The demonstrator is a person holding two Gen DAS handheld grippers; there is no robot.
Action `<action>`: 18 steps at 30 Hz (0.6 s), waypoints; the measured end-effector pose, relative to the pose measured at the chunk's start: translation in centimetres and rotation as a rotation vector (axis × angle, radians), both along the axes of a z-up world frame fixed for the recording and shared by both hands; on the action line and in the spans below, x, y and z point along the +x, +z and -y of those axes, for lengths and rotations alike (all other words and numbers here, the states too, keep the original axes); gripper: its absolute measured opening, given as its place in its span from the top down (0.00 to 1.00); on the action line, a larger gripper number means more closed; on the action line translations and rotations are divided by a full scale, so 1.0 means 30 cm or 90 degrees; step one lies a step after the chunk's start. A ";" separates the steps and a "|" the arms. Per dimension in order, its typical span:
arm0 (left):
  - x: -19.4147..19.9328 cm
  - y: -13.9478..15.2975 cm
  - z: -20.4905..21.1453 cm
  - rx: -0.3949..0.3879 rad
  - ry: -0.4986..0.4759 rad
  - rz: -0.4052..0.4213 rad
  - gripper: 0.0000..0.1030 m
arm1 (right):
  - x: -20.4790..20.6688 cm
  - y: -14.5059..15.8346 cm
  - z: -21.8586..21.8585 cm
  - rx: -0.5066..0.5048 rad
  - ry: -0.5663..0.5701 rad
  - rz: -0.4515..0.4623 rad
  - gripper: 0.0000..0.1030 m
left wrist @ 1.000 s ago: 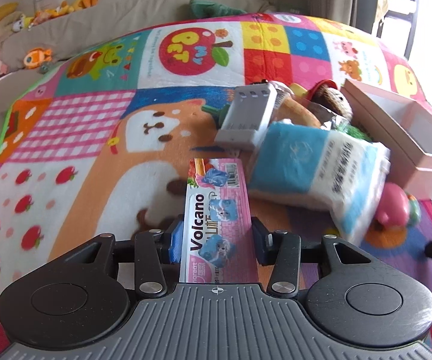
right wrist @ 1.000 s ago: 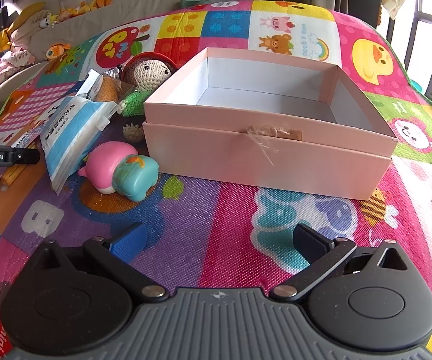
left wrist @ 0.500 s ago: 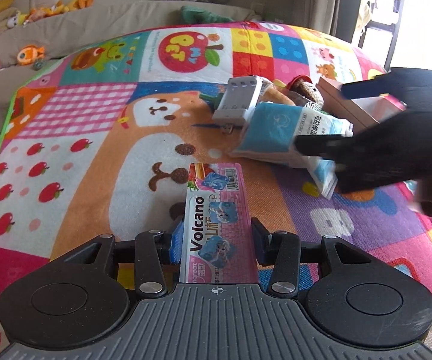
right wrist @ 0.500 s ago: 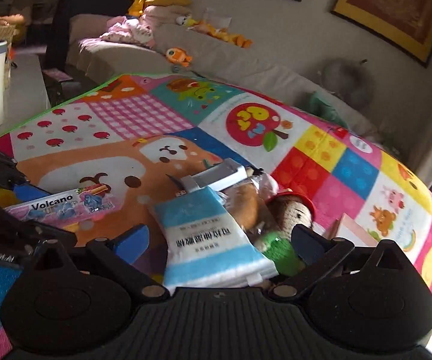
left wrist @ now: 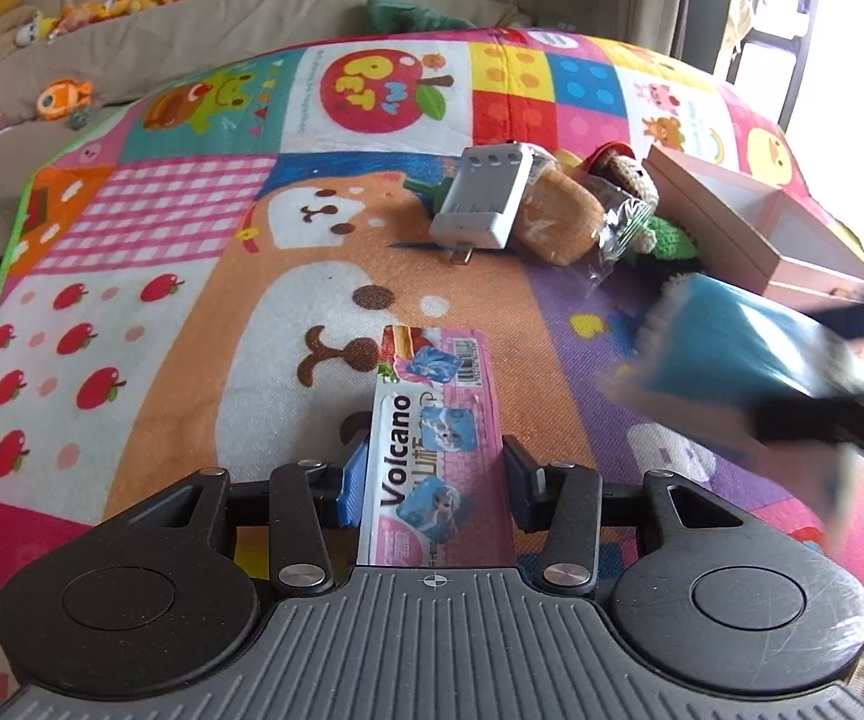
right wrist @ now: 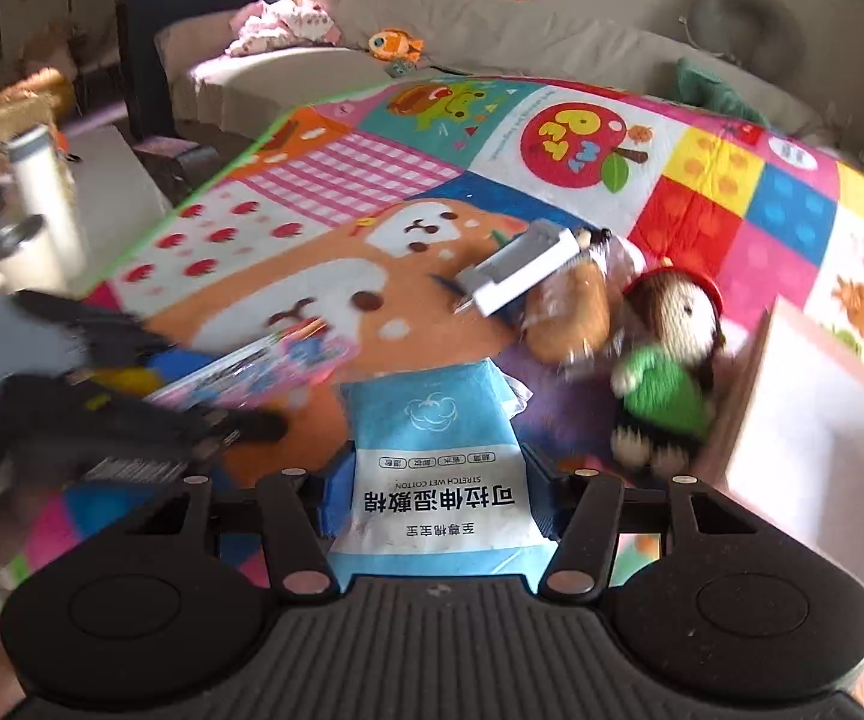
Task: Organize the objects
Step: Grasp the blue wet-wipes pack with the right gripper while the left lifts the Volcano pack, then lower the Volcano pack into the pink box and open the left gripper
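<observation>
- Your left claw pinches a pink packet whose label reads "Volcano", with cartoon pictures and a barcode at its far end; the packet is held just above the play mat.
- Your right claw is closing on a blue-and-white wipes pack printed "STRETCH WET COTTON" over Chinese characters; its pads touch both sides.
- Ahead on the mat lie a white charger, a wrapped bun and a knitted doll, all crowded together just beside the pink box.
- A second ago your right claw was spread wide and empty before that box; the wipes pack then lay on the mat among the other things.
</observation>
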State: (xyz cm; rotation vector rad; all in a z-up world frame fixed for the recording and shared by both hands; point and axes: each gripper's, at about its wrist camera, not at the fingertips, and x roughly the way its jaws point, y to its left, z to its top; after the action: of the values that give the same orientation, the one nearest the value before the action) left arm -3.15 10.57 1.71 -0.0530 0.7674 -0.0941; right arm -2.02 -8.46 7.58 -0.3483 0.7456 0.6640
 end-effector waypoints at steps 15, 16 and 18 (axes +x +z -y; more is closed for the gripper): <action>0.005 0.169 0.183 -0.076 -0.071 0.026 0.53 | -0.303 -0.058 0.392 0.029 -0.119 0.096 0.46; 0.017 0.216 0.229 -0.095 -0.089 0.041 0.53 | -0.296 -0.058 0.405 0.039 -0.124 0.098 0.46; 0.069 0.296 0.327 -0.123 -0.118 0.066 0.53 | -0.282 -0.062 0.425 0.057 -0.132 0.097 0.46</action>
State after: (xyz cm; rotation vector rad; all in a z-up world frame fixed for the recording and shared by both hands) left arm -1.08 0.78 10.58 -0.1588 0.6562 -0.3449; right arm -10.49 -21.21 5.74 -0.2329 0.5956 0.4671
